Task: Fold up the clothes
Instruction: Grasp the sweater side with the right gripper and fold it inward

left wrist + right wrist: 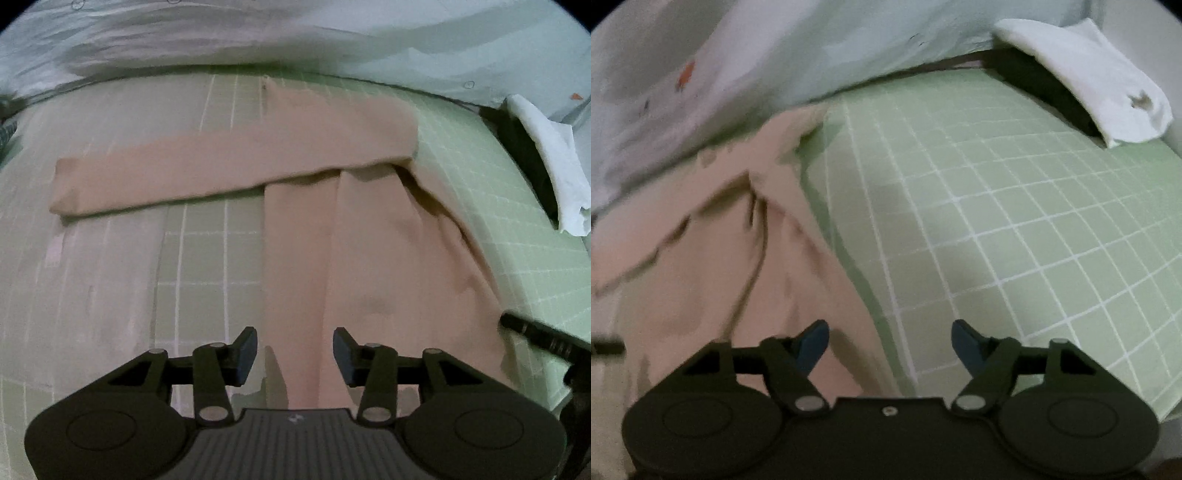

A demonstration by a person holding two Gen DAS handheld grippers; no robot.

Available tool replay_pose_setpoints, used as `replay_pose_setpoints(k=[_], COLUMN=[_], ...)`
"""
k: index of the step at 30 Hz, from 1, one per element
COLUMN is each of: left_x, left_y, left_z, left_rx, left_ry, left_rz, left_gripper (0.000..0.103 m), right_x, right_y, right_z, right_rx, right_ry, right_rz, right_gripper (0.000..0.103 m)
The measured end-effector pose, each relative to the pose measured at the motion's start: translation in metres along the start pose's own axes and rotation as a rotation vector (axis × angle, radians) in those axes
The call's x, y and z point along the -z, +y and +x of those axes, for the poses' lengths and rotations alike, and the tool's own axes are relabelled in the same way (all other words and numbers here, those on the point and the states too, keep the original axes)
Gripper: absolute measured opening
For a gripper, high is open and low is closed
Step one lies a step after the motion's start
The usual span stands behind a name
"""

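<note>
Lying on a green gridded mat point(461, 147), the beige garment point(369, 251) had one long part folded across toward the left, over the rest of the cloth. The left gripper point(294, 350) hovered above the garment's near end, its jaws spread with nothing pinched between them. The right gripper point(890, 345) hung over the garment's right edge point(849, 280), where cloth met mat, jaws also apart and empty. Pale bedding point(812, 48) lay bunched beyond the mat, and a folded white cloth point(1100, 74) rested at its far right corner.
</note>
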State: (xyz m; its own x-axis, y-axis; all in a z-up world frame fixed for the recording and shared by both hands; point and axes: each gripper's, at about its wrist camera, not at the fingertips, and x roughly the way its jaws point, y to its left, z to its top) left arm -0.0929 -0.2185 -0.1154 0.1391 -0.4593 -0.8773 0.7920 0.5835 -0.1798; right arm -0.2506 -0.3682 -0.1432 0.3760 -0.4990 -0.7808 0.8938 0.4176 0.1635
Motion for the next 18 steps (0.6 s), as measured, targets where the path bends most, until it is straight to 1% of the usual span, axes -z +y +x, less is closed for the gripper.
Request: replay_pose_setpoints(k=[2,4,5,6,8,10,13,14,15,17,18], left_x=[0.004,0.004,0.003,0.002,0.002,0.003,0.003,0.003,0.004,0.006,0.007], left_y=[-0.002,-0.002,-0.002,-0.002,-0.006,-0.008,-0.008,-0.008,-0.008,-0.008,-0.008], left_z=[-0.003,0.001,0.002,0.003,0.002,0.001,0.002,0.002,0.003,0.003,0.003], left_rx=[-0.001,-0.011,-0.017,-0.022,-0.035,-0.043,-0.054,-0.059,-0.062,-0.061,-0.060], left_ry=[0.002,0.010,0.012,0.015,0.013,0.013,0.019,0.021,0.024,0.033,0.037], left_rz=[0.000,-0.004,-0.006,-0.006,0.011,0.019,0.011,0.007,0.004,-0.001,-0.003], left_gripper=[0.051,0.052,0.052,0.052,0.052,0.052,0.052,0.052,0.052,0.052,0.052], right_x=[-0.005,-0.009,-0.010,-0.011,-0.011,-0.008,-0.003,-0.001,0.000,0.001,0.000], right_y=[-0.001,0.001,0.002,0.004,0.007,0.010,0.015,0.017,0.019,0.020,0.021], right_z=[0.001,0.008,0.011,0.015,0.020,0.022,0.022,0.021,0.020,0.018,0.016], right_rx=[-0.007,-0.001,-0.006,-0.015,-0.029,-0.052,-0.067,-0.067,-0.064,-0.048,-0.037], right_ry=[-0.018,-0.013,-0.008,0.000,0.022,0.033,0.038,0.037,0.038,0.034,0.026], right_rz=[-0.003,-0.036,-0.051,-0.062,-0.077,-0.091,-0.128,-0.150,-0.172,-0.206,-0.218], right_gripper=[0.070,0.068,0.062,0.052,0.046,0.044,0.035,0.027,0.016,0.006,0.003])
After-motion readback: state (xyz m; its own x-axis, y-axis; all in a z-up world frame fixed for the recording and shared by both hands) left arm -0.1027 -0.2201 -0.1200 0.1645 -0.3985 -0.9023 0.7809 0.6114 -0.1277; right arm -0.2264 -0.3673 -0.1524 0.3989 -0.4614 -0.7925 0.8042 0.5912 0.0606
